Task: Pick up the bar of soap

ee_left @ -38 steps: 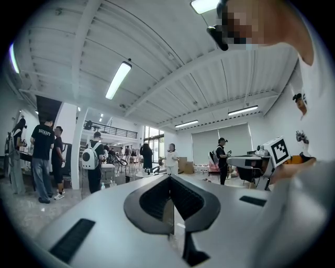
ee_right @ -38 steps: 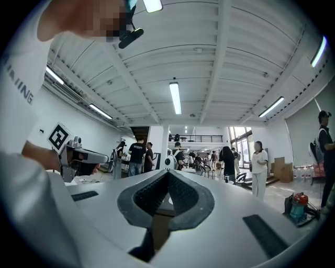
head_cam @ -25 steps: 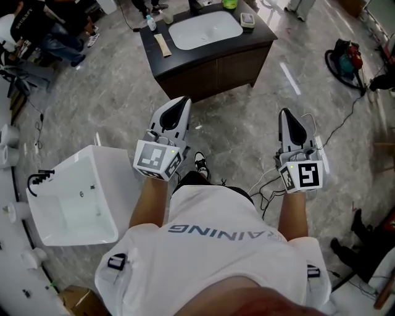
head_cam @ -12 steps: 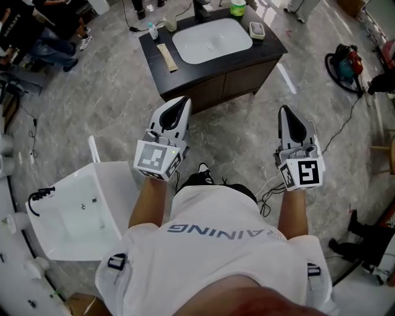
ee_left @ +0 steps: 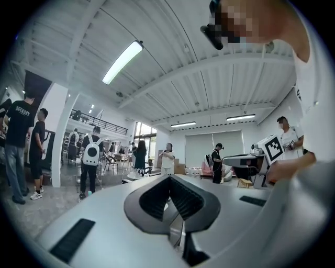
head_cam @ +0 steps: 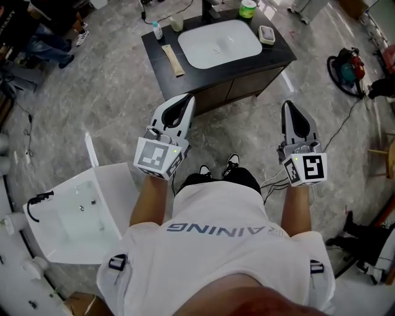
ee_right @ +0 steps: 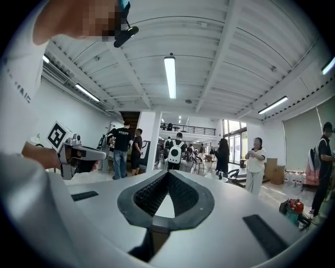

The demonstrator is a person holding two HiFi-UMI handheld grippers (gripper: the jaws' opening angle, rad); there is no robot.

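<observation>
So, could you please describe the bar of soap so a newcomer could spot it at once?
Look at the dark-topped vanity cabinet with the white basin. The bar of soap sits in a rectangular dish on the counter right of the basin, nearer than the green tub. It alone is pale and boxy; the bottle and cup stand across the basin.

the floor point(head_cam: 111, 92) is polished grey marbled stone. the bench point(head_cam: 162, 37) has a dark matt top over brown wood; its basin point(head_cam: 219, 44) is glossy white. the left claw point(head_cam: 187, 99) and right claw point(head_cam: 289, 106) are smooth pale plastic, with ribbed black pads point(ee_right: 150, 193).
</observation>
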